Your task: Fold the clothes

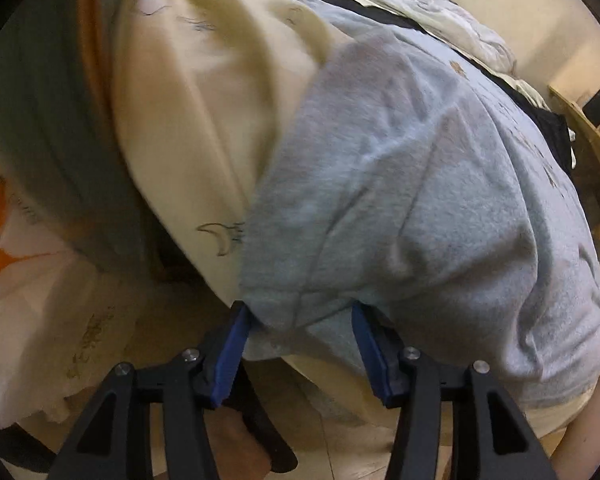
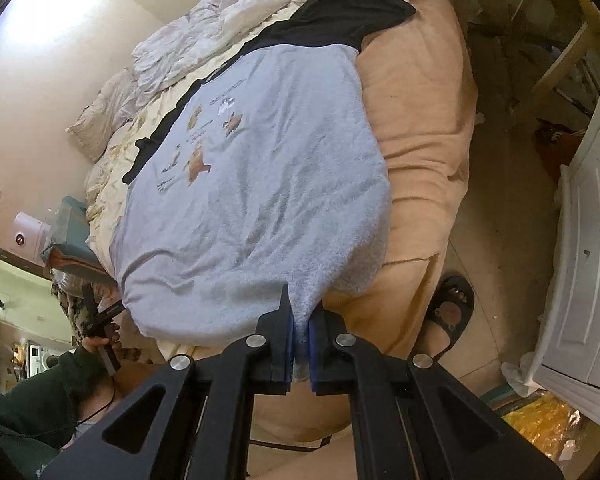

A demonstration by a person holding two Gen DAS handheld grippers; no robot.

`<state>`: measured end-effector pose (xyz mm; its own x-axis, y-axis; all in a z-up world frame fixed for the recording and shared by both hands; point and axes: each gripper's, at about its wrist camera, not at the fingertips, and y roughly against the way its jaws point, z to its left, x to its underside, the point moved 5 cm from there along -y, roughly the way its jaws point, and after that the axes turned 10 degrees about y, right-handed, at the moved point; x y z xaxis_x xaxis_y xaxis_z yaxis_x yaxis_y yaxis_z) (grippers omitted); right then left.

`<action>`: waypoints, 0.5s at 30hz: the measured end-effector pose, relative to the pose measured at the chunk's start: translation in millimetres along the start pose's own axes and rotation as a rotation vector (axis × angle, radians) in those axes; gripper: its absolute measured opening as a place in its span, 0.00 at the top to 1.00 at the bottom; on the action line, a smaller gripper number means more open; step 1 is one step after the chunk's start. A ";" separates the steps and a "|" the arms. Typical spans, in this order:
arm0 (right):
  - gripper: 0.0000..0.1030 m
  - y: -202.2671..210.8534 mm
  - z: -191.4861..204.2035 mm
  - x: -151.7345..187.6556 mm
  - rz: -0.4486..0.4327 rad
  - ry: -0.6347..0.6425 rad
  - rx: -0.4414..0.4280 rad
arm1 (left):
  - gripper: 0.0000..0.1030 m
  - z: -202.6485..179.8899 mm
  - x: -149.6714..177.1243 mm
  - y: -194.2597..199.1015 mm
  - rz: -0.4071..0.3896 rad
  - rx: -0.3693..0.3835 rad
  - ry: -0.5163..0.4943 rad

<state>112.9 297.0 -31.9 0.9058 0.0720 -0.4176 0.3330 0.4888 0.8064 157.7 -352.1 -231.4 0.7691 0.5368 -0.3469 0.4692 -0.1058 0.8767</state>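
t-shirt [image 2: 256, 184] on the bed [image 2: 420, 128] — sandal [image 2: 450, 312] beside it

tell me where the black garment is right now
In the right wrist view, the black garment lies at the top on the bed, under the far end of the grey t-shirt, beside rumpled white bedding.

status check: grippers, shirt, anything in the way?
Right gripper shut on grey shirt hem. Left gripper open, other hem corner between its pads, not pinched. Shirt spread on bed. Nothing in the way.
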 end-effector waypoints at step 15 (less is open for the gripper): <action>0.96 27.8 19.4 -15.1 -0.009 0.082 0.019 | 0.98 -48.0 0.7 170.3 -0.058 0.151 -0.113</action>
<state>113.5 292.6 4.9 0.8784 0.1391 -0.4573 0.3467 0.4732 0.8099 217.3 -329.6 -66.3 0.7789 0.4491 -0.4378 0.5672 -0.2067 0.7972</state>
